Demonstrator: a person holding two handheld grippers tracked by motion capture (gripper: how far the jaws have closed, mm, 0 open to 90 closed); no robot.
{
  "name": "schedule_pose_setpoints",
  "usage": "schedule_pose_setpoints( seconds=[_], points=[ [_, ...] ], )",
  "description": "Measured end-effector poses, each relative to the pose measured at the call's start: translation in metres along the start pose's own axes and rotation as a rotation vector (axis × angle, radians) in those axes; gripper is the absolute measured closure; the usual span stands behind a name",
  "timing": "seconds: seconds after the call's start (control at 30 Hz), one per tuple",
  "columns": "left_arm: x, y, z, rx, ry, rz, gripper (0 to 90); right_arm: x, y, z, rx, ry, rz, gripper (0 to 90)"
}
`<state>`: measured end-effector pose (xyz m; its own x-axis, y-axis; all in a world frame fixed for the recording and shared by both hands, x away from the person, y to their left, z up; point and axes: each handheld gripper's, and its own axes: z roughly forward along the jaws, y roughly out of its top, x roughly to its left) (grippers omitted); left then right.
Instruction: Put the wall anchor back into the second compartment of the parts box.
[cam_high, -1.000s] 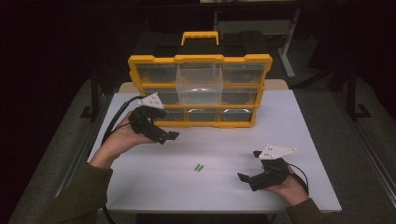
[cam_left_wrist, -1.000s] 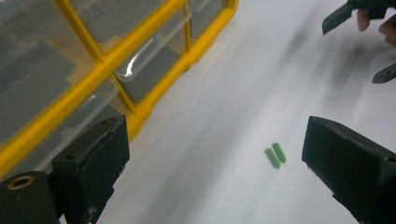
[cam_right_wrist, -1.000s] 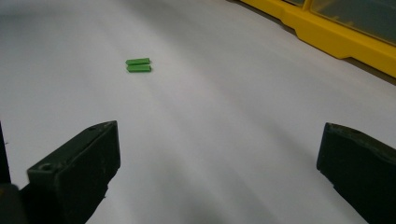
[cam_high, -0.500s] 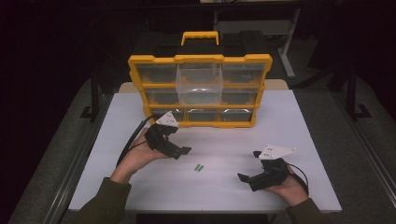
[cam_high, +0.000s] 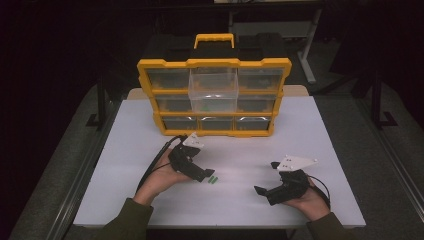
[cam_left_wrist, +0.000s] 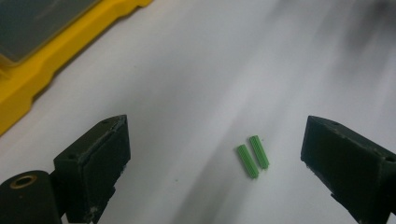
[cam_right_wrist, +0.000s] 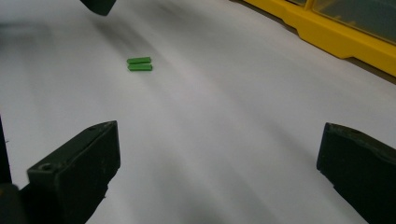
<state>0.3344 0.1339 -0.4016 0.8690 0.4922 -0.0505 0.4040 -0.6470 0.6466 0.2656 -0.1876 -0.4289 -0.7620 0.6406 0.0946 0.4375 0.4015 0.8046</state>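
- yellow organizer case (cam_high: 214, 95) upright at top centre of the white table (cam_high: 125, 150), well apart from the pegs
- right gripper (cam_high: 266, 178) lower right, jaws spread wide, empty, palm under it
- left gripper (cam_high: 209, 173) centre-left, jaws wide apart, tips just beside the pegs
- two green pegs (cam_left_wrist: 252, 157) lying flat side by side, parallel, long axes running lower-left to upper-right in the high view, nothing on them

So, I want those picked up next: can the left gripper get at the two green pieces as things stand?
Probably yes: the left gripper is open just over the two green pieces, with bare table around them.
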Motion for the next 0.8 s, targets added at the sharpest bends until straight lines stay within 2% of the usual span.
schedule_pose_setpoints(
  seconds=[0.07, 0.17, 0.2, 0.23, 0.27, 0.3, 0.33, 0.37, 0.4, 0.47, 0.5, 0.53, 0.6, 0.67, 0.73, 0.77, 0.8],
  points=[
    [-0.001, -0.001, 0.003, 0.016, -0.003, 0.009, 8.5, 0.0, 0.0, 0.0, 0.001, 0.0, 0.002, 0.0],
    [-0.005, -0.002, 0.008, 0.018, -0.015, 0.005, 8.7, 0.0, 0.0, 0.001, 0.002, 0.002, -0.003, 0.0],
    [-0.006, -0.002, 0.011, 0.018, -0.015, -0.008, 8.8, 0.0, 0.0, 0.001, 0.002, 0.0, -0.005, 0.0],
    [-0.005, -0.002, 0.011, 0.038, -0.024, 0.009, 9.9, 0.0, 0.0, 0.001, 0.003, 0.0, -0.006, 0.0],
    [-0.005, -0.003, 0.013, 0.041, -0.032, 0.008, 14.5, 0.0, 0.0, 0.001, 0.003, -0.001, -0.006, 0.0],
    [-0.008, -0.004, 0.016, 0.024, -0.034, -0.023, 15.1, 0.0, 0.0, 0.001, 0.004, -0.001, -0.005, 0.0],
    [-0.005, -0.004, 0.016, 0.055, -0.039, 0.004, 15.8, 0.0, 0.0, 0.001, 0.004, -0.001, -0.005, 0.0],
    [-0.005, -0.005, 0.017, 0.057, -0.039, 0.003, 17.2, 0.0, 0.0, 0.001, 0.004, -0.001, -0.005, 0.0],
    [-0.007, -0.006, 0.019, 0.039, -0.039, -0.026, 19.1, 0.0, 0.0, 0.001, 0.002, -0.001, -0.006, 0.0],
    [-0.007, -0.006, 0.02, 0.035, -0.04, -0.031, 24.2, 0.0, 0.0, 0.001, 0.003, -0.001, -0.006, 0.0],
    [-0.006, -0.006, 0.018, 0.058, -0.046, -0.004, 27.3, 0.0, 0.0, 0.001, 0.003, -0.001, -0.005, 0.0],
    [-0.005, -0.006, 0.018, 0.061, -0.054, 0.001, 31.3, 0.0, 0.0, 0.001, 0.004, -0.001, -0.006, 0.0],
    [-0.006, -0.007, 0.019, 0.065, -0.074, 0.004, 38.6, 0.0, 0.0, 0.001, 0.004, -0.001, -0.005, 0.0],
    [-0.008, -0.008, 0.022, 0.064, -0.087, -0.014, 46.7, 0.0, 0.0, 0.001, 0.005, -0.001, -0.004, 0.0],
    [-0.007, -0.008, 0.024, 0.088, -0.093, 0.002, 52.9, -0.001, 0.0, 0.001, 0.001, -0.003, -0.008, 0.0],
    [-0.01, -0.009, 0.026, 0.068, -0.099, -0.031, 56.0, -0.001, 0.0, 0.001, 0.001, -0.003, -0.009, 0.0],
    [-0.01, -0.009, 0.027, 0.072, -0.095, -0.034, 58.4, -0.001, 0.0, 0.001, 0.001, -0.003, -0.01, 0.0]
  ],
)
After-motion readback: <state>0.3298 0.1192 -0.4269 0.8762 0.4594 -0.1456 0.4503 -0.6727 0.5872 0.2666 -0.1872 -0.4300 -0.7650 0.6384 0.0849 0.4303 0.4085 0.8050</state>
